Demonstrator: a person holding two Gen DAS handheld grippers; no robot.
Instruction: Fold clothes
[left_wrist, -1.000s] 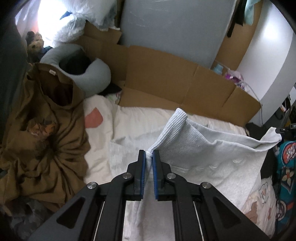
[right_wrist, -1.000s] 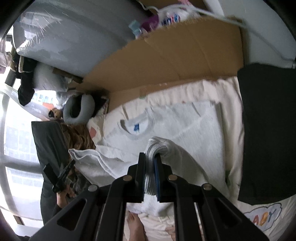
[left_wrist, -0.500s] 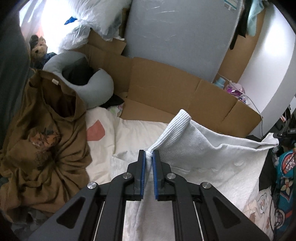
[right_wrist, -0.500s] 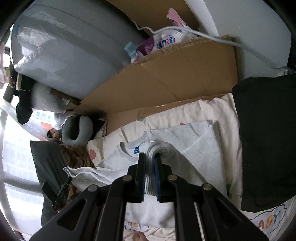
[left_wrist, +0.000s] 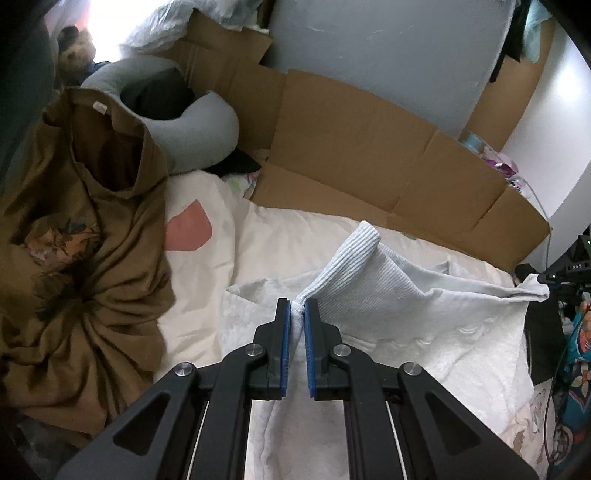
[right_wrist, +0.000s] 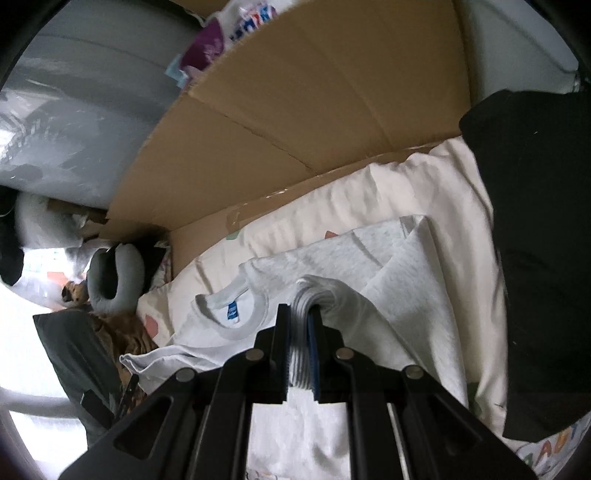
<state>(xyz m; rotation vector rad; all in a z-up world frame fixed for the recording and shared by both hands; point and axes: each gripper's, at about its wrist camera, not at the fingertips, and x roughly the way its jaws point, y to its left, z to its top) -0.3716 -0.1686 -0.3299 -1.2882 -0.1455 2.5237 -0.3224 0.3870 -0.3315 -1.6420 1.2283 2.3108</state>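
Sweatshirt (right_wrist: 373, 266), pale grey, is spread over the cream bedding (left_wrist: 280, 236), collar out at nine o'clock in the right wrist view. Left gripper (left_wrist: 296, 314) pinches its ribbed hem, and right gripper (right_wrist: 301, 317) clamps a bunched fold.

The right claw (right_wrist: 300, 314) at the bottom middle pinches a bunched white shirt (right_wrist: 388, 273). The shirt lies on a cream bed (right_wrist: 424, 177). Brown cardboard (right_wrist: 314, 92) fills the top.

Only partial coloured letters, roughly "A" and "T", showed on the cream bedsheet (right_wrist: 546, 452); sweatshirt's blue neck label (right_wrist: 232, 312) stayed unreadable.
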